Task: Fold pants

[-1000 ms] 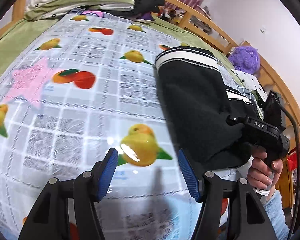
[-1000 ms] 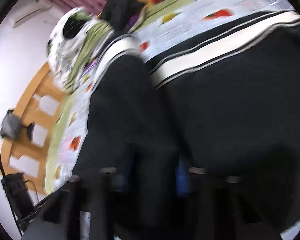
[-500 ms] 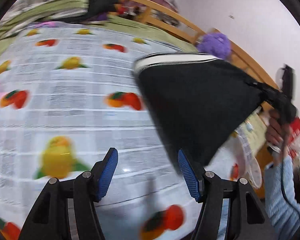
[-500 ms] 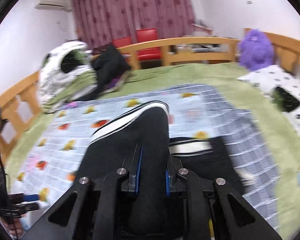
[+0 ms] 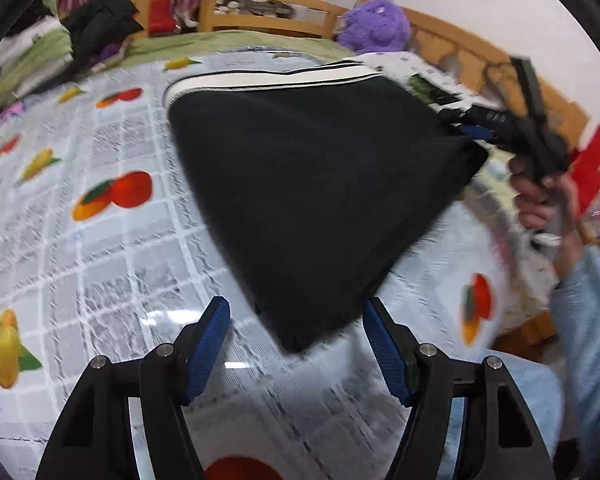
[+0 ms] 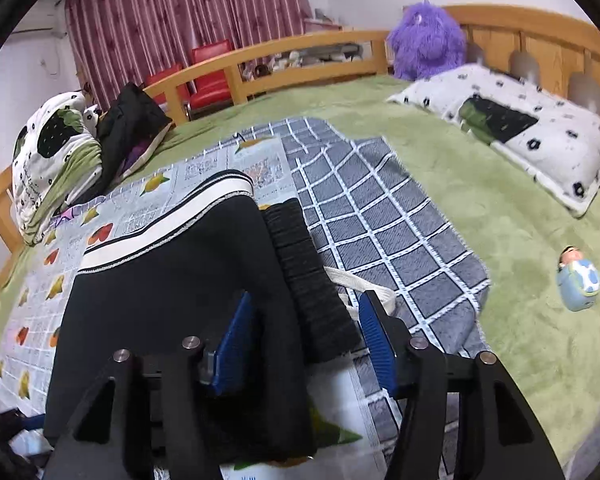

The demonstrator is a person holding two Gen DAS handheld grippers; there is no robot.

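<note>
Left wrist view: left gripper (image 5: 296, 344) spread wide, blue pads (image 5: 210, 336) holding nothing, low over the fruit-print sheet (image 5: 100, 248) on the bed. Black pants (image 5: 320, 200), folded, lie on that sheet just ahead of the pads; their near corner reaches down between the two fingers without touching either. White-striped hem at the far end, toward the wooden bed rail (image 5: 260, 4). Right gripper (image 5: 476, 132) at the pants' right corner, held in the person's hand (image 5: 536, 196); view is motion-blurred there, so its opening cannot be read from this side. Purple plush toy (image 5: 376, 28) by the rail. Right wrist view: right gripper (image 6: 304, 340) parted, nothing clamped; the left pad (image 6: 234, 344) rests against the black cloth, the ribbed waistband fold lies in the gap between the pads, and the right pad stands clear of it. Pants (image 6: 172, 292) spread to the left over the fruit-print sheet (image 6: 40, 304), striped hem at the far side. Grey checked cloth (image 6: 388, 232) just right of the pants, on the green blanket (image 6: 500, 220). Pillow (image 6: 520, 128) near the headboard; small blue figurine (image 6: 578, 280) well apart at the right.
</note>
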